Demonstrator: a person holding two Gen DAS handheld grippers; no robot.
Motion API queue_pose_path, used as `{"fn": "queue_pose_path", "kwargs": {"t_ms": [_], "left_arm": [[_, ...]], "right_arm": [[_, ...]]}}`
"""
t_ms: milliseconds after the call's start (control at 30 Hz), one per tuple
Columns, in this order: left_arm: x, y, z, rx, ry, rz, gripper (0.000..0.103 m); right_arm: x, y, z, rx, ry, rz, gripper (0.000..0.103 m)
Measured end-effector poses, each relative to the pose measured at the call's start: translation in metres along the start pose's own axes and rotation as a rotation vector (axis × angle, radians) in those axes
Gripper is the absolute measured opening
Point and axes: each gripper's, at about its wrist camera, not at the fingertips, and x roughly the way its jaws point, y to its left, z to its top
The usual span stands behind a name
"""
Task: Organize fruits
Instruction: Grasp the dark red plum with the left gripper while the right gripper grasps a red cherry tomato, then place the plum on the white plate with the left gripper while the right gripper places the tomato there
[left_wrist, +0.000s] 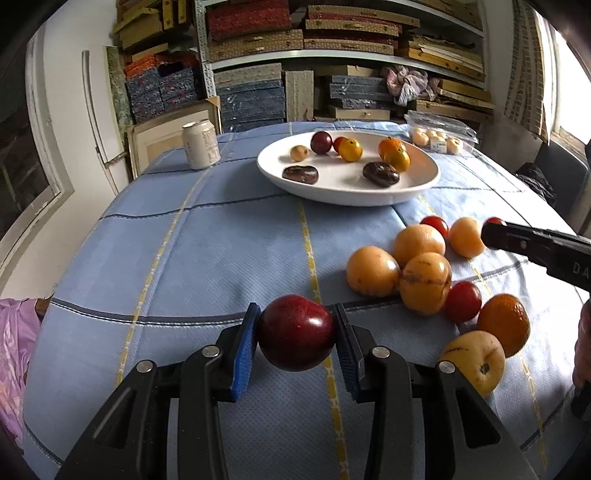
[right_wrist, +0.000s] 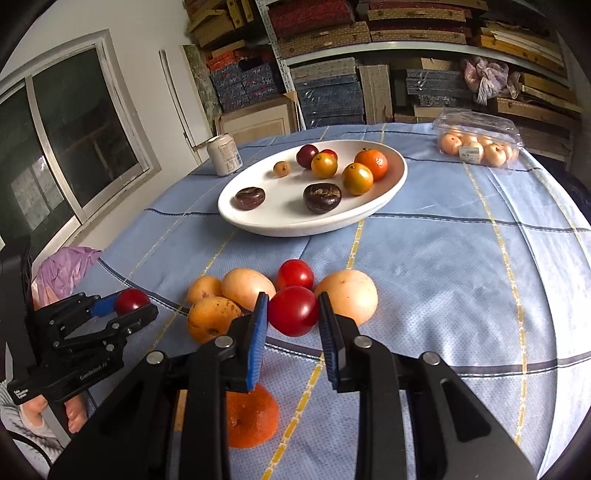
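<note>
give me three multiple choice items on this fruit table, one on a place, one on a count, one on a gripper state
1. Where does the can stand?
A. left of the white plate
B. on the plate
C. beside the plastic box

2. How many dark brown fruits lie on the plate?
A. none
B. two
C. five

3. What is the left hand-held gripper doing?
A. hanging open
B. gripping the can
C. clamping a dark red plum

Key: 1 A, the can sits on the cloth left of the plate; 2 B, two are visible; 3 C, both blue pads press the plum.
</note>
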Motion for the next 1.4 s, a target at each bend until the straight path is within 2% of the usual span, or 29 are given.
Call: {"fn": "queue_pose_path", "kwargs": {"t_ms": [233, 500, 833, 1100, 1200, 1400], "left_arm": [[-0.006, 0.003, 0.011, -0.011, -0.038, 0.045, 0.040], [-0.007, -0.001, 0.045, -0.005, -0.070, 0.035, 0.040], [0.012, -0.012, 0.095, -0.022, -0.114, 0.008, 0.040], [0.035, -0.017, 0.111, -0.050, -0.107, 0.000, 0.040], [0.041, -0.017, 0.116, -0.057, -0.104, -0.017, 0.040], [0.046, -0.018, 0.130, -0.048, -0.119, -0.016, 0.040]], "right_arm": [[-0.008, -0.004, 0.001, 0.021, -0.022, 0.005, 0.026], [-0.013, -0.009, 0.002, 0.040, -0.045, -0.002, 0.026], [-0.011, -0.016, 0.004, 0.060, -0.048, -0.024, 0.026], [-0.015, -0.018, 0.008, 0.074, -0.068, -0.019, 0.026], [-0.018, -0.015, 0.019, 0.060, -0.094, -0.023, 0.026], [-0.005, 0.009, 0.062, -0.065, -0.110, -0.062, 0.026]]}}
